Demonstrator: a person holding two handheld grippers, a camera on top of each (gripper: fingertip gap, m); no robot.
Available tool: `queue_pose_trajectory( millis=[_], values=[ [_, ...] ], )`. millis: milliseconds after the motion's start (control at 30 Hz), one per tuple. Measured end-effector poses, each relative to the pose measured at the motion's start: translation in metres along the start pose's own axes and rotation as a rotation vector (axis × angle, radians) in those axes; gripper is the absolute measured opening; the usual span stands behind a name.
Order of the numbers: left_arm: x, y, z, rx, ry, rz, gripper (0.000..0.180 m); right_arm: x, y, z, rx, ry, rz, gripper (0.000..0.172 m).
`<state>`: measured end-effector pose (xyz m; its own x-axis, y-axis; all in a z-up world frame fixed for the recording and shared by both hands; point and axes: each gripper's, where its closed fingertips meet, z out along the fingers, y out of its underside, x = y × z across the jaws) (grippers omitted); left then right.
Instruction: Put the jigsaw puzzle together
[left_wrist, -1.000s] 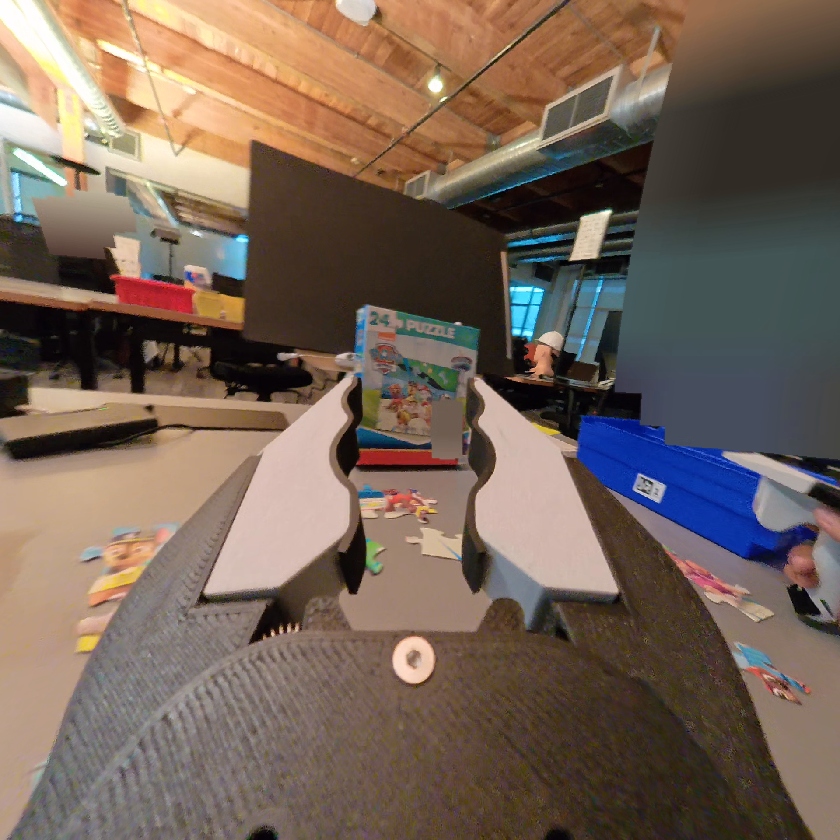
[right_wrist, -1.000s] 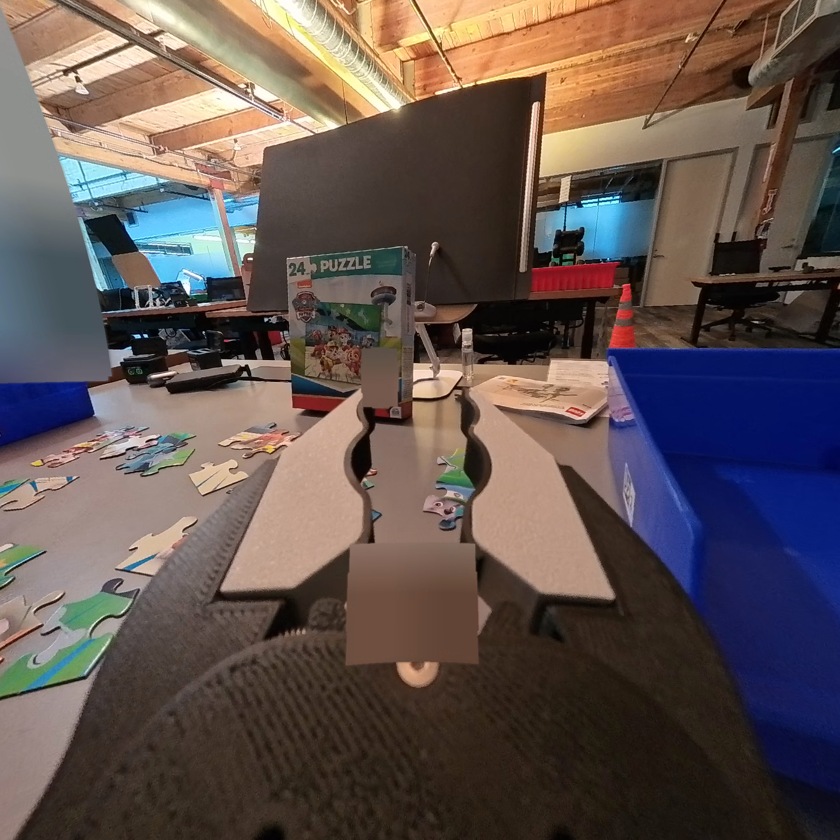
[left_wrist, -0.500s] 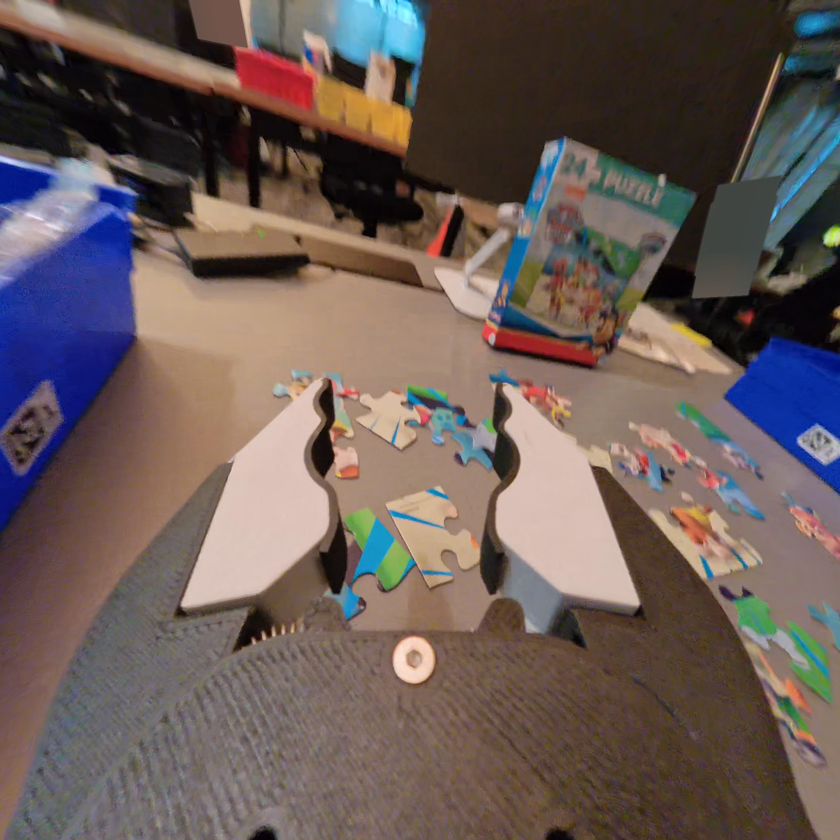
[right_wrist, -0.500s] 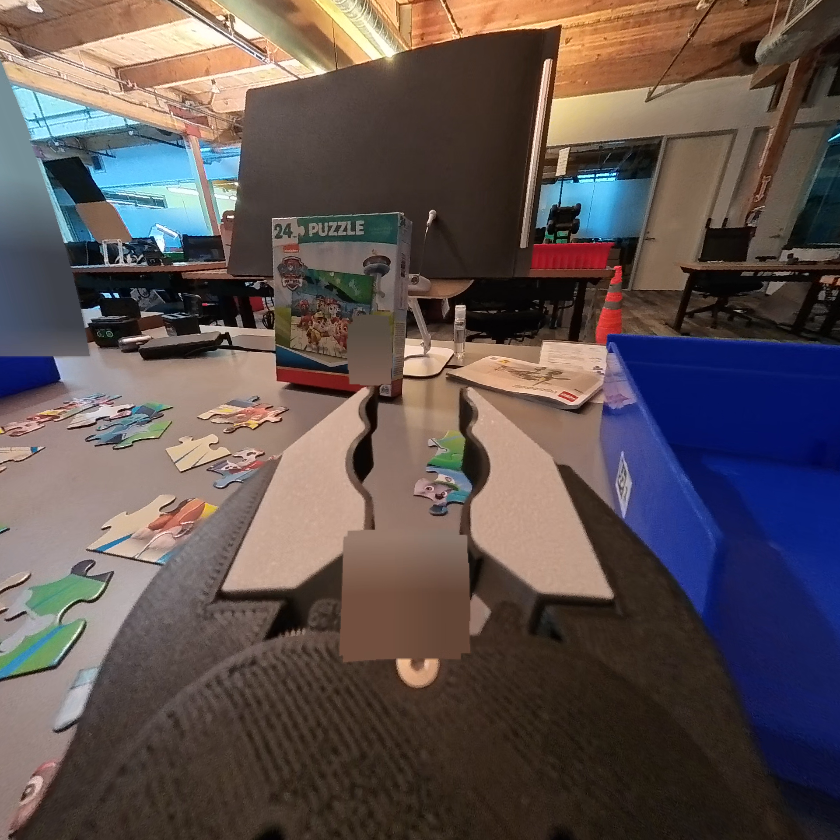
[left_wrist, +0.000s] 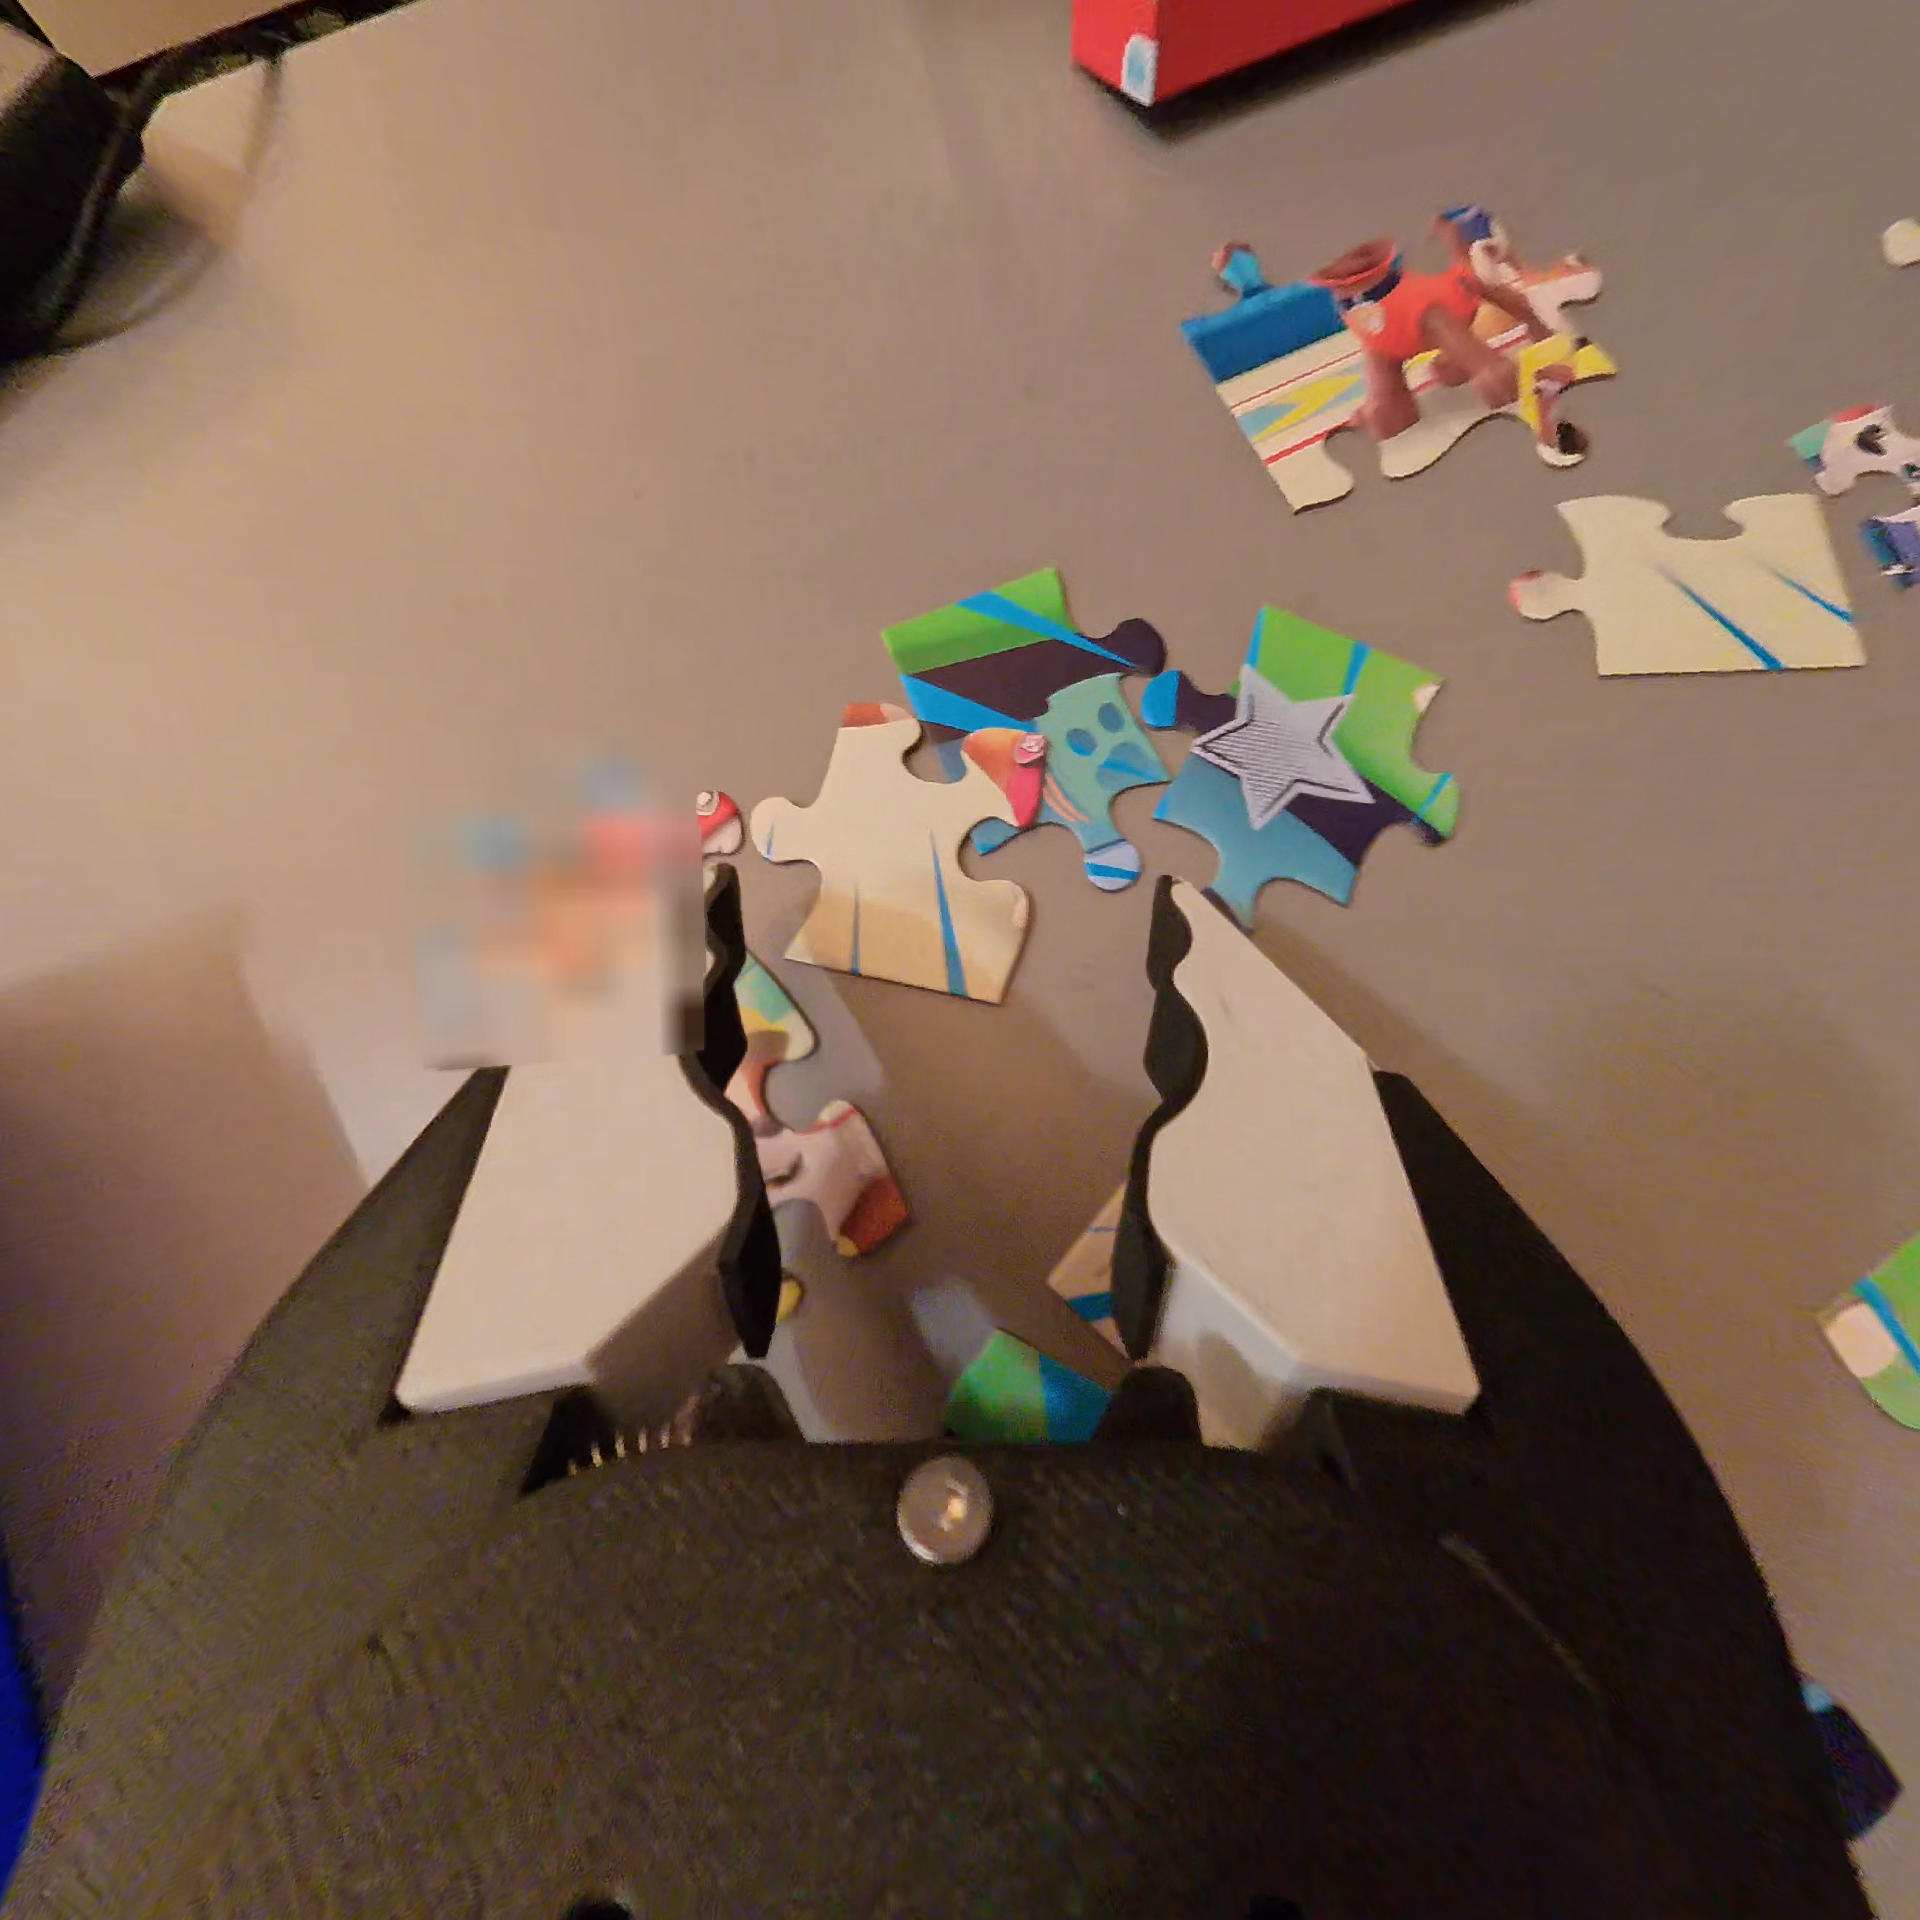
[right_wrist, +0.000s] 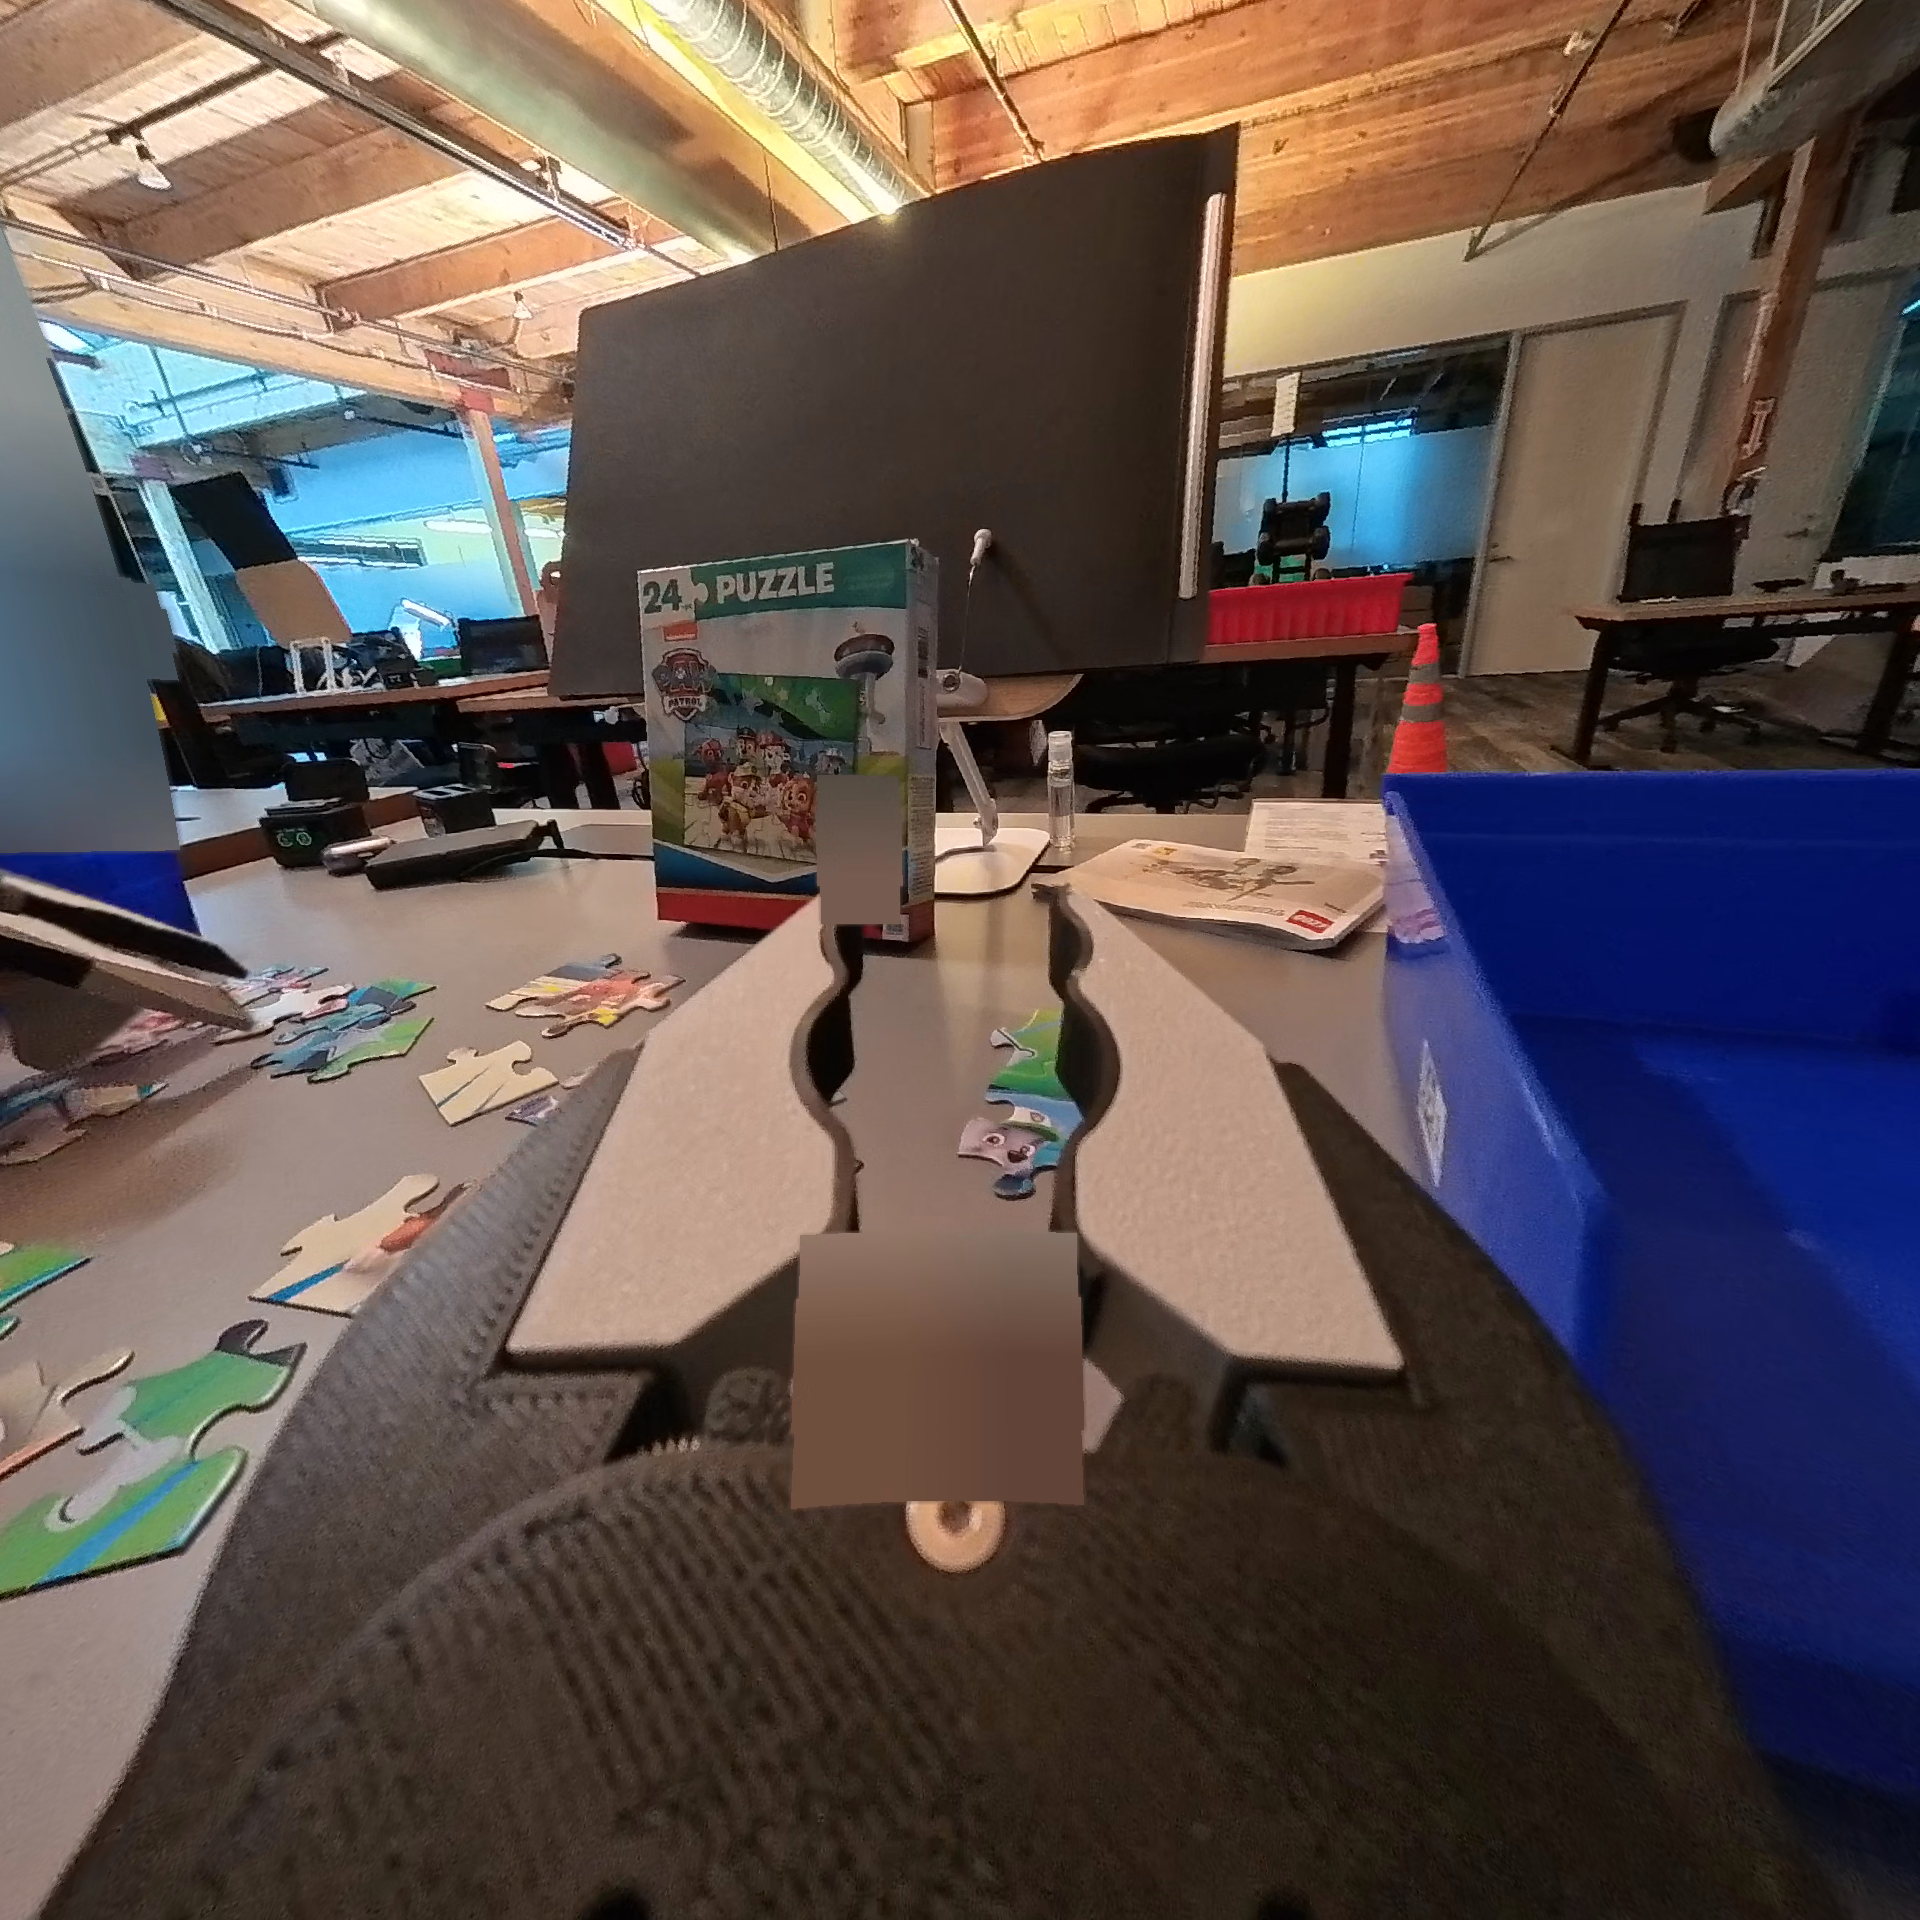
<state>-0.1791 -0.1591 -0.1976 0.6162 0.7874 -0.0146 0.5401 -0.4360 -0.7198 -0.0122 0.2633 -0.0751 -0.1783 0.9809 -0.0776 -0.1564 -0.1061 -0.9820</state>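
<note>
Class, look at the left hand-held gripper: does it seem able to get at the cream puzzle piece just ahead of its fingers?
Probably yes. The left hand-held gripper is open above the table, and the cream puzzle piece lies flat just ahead, nothing covering it.

A tall cardboard puzzle box (right_wrist: 790, 727) stands upright toward the far edge of the grey tabletop (right_wrist: 582, 914), before a large dark flat panel (right_wrist: 894, 416). Loose cardboard jigsaw pieces (right_wrist: 343, 1039) lie scattered left of it, toward the near edge. A deep blue plastic bin (right_wrist: 1662, 1039) sits at the right edge, a thin paper booklet (right_wrist: 1226, 894) between it and the box.
</note>
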Motion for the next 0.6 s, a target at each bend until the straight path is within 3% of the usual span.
queue_pose_trajectory(
  millis=[267, 433, 600],
  values=[
    [-0.001, 0.006, 0.013, -0.076, 0.067, -0.025, 0.067, 0.003, -0.001, -0.001, 0.010, -0.003, 0.028, 0.034],
    [0.008, 0.010, 0.009, -0.104, 0.082, -0.003, 0.044, 0.003, -0.001, -0.001, 0.012, -0.007, 0.036, 0.034],
    [0.009, 0.011, 0.008, -0.125, 0.083, 0.009, 0.042, 0.003, -0.001, -0.001, 0.014, -0.011, 0.040, 0.034]
  ],
)
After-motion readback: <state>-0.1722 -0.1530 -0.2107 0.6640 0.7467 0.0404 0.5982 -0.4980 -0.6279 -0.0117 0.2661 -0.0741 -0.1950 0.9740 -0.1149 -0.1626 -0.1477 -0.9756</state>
